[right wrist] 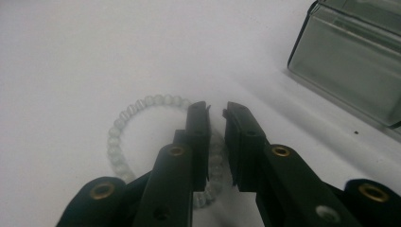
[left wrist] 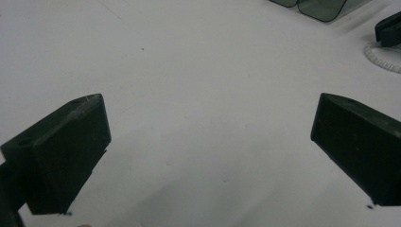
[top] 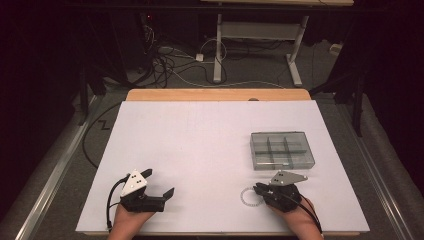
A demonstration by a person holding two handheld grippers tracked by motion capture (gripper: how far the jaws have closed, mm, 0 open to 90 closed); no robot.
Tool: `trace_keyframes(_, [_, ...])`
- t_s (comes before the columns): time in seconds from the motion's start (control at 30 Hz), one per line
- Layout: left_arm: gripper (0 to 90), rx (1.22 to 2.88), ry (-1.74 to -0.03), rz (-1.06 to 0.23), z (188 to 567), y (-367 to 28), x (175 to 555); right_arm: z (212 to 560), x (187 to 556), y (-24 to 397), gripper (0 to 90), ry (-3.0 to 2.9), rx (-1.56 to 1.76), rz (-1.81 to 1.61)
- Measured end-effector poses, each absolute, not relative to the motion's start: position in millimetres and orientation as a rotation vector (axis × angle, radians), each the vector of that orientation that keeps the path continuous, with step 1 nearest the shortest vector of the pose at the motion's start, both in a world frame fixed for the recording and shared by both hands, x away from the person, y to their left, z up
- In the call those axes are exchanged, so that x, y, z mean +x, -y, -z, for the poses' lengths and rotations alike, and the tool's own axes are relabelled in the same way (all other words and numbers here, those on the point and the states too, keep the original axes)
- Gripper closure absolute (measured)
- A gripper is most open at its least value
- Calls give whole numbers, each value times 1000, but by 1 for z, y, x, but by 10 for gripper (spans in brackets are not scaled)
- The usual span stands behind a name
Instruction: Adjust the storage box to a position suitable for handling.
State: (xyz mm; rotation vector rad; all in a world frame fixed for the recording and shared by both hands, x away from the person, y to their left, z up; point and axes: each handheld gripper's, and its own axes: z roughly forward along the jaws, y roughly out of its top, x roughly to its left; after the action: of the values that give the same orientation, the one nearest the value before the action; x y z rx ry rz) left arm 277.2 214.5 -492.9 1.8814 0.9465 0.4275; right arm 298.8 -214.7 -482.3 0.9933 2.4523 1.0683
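On a white rectangular table, a clear grey plastic compartment box sits at two o'clock. The left gripper gapes wide at seven o'clock; the right gripper pinches a pale beaded bracelet at five o'clock.

I am seeing my right gripper's fingers covering the near arc of the bead bracelet, so I cannot tell whether beads are being pinched. Right of the bracelet, the grey divided box is running off the frame's edge.
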Motion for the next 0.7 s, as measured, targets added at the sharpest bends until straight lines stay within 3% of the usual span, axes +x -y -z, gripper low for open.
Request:
trace_keyframes(0.1, [0,1880,-946,-428,493,-214,277,483,299,214,856,-2457,987,-1051])
trace_keyframes(0.7, [0,1873,-947,-432,493,-215,276,478,273,248,862,-2437,1033,-1043])
